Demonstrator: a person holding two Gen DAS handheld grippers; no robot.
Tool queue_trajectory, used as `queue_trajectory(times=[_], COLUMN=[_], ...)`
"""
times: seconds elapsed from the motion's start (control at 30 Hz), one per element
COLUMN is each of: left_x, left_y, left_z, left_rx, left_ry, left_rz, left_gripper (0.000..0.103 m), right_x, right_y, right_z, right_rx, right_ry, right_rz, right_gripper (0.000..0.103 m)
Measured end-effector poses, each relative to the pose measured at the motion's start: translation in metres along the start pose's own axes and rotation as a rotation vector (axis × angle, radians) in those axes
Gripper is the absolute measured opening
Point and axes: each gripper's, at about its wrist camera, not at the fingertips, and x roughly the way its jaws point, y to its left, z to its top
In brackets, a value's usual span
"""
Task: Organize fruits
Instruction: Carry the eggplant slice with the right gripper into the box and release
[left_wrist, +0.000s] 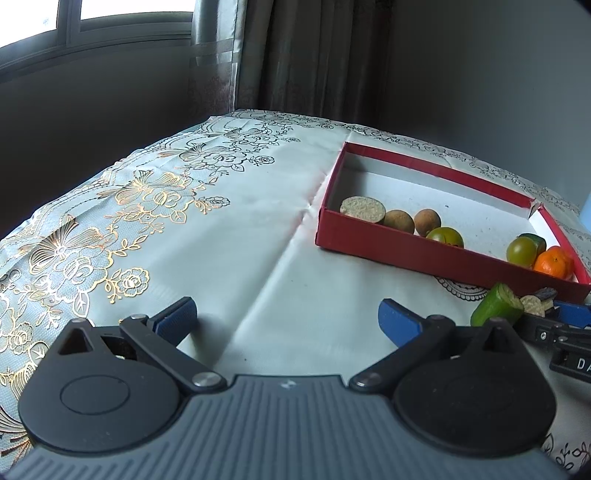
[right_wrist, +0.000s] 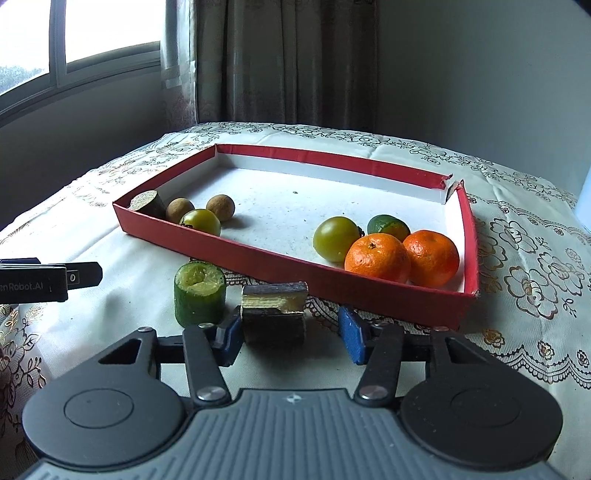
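Flanking dark block (right_wrist: 274, 314), right gripper (right_wrist: 291, 338) agape, perhaps touching

Right claw (right_wrist: 291, 334) spread around dark block (right_wrist: 274, 314); cucumber piece (right_wrist: 199, 293) beside it.

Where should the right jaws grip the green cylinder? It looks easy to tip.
Take the green cylinder low on its curved wall, from the near side. It stands upright outside the red box, with a dark block close on its right, so the right gripper probably has to shift left.
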Motion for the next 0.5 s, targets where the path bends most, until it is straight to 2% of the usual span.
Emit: queue_trajectory(times=[0.13, 0.27, 0.5], left_x=[0.0, 0.0, -0.0007], left_y=[0.0002, 0.0001, 0.0015], left_z=[-0.0001, -0.0001, -0.0002], left_rx=[0.001, -0.001, -0.007], left_ry=[0.0, -0.001, -0.004], left_rz=[0.0, -0.001, -0.006], left_gripper=[0.103, 0.103, 0.103], right_x=[-0.0005, -0.002, -0.0035], right_y=[-0.0014, -0.0016, -0.0007], right_z=[-0.0002, -0.0009, -0.0012], right_rx=[0.007, 0.005, 0.004], right_ry=[-0.004, -0.009, -0.018], right_rz=[-0.002, 0.007, 0.011], right_gripper=[0.046, 0.033, 0.032])
